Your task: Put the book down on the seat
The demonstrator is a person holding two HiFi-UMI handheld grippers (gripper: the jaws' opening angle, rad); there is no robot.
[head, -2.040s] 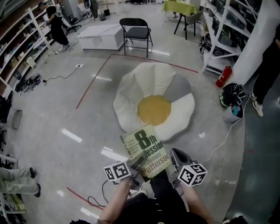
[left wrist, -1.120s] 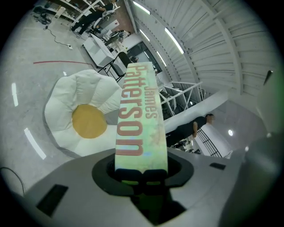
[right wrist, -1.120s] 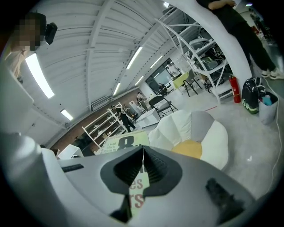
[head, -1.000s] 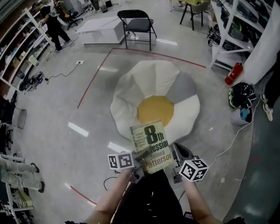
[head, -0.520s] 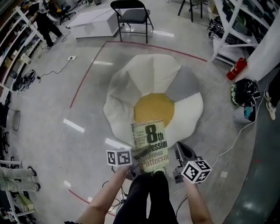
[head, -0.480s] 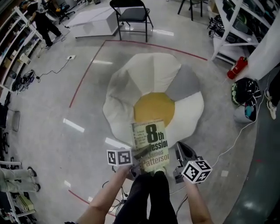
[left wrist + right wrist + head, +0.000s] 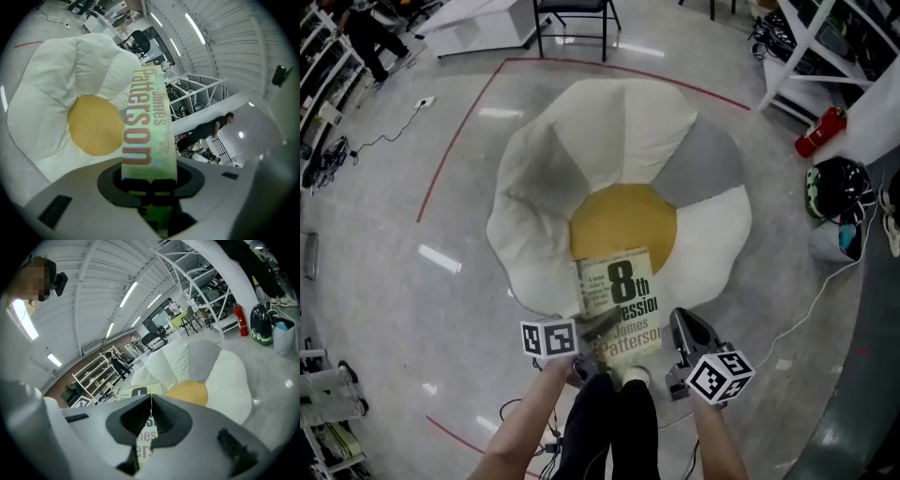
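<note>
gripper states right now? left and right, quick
Left gripper: closed on the book.
Right gripper: closed, jaws together with nothing between them, beside the book.

One flower-shaped fabric beanbag seat [image 7: 614, 131], with a single round yellow centre [image 7: 623, 220] and a single grey petal [image 7: 701, 167] among the white ones. One green paperback book [image 7: 617, 298]. One grey left gripper [image 7: 602, 325] and one grey right gripper [image 7: 678, 319], two in all. One cube of black-and-white square markers [image 7: 548, 337] on each, so two cubes. Two bare forearms [image 7: 520, 427]. One red fire extinguisher [image 7: 821, 131]. One black rounded bag with green marks [image 7: 836, 186]. One black folding chair [image 7: 572, 11], cut off by the top edge. One low white platform [image 7: 473, 23]. Two stretches of red floor tape [image 7: 455, 150]. One person in black [image 7: 361, 31], far upper left.
</note>
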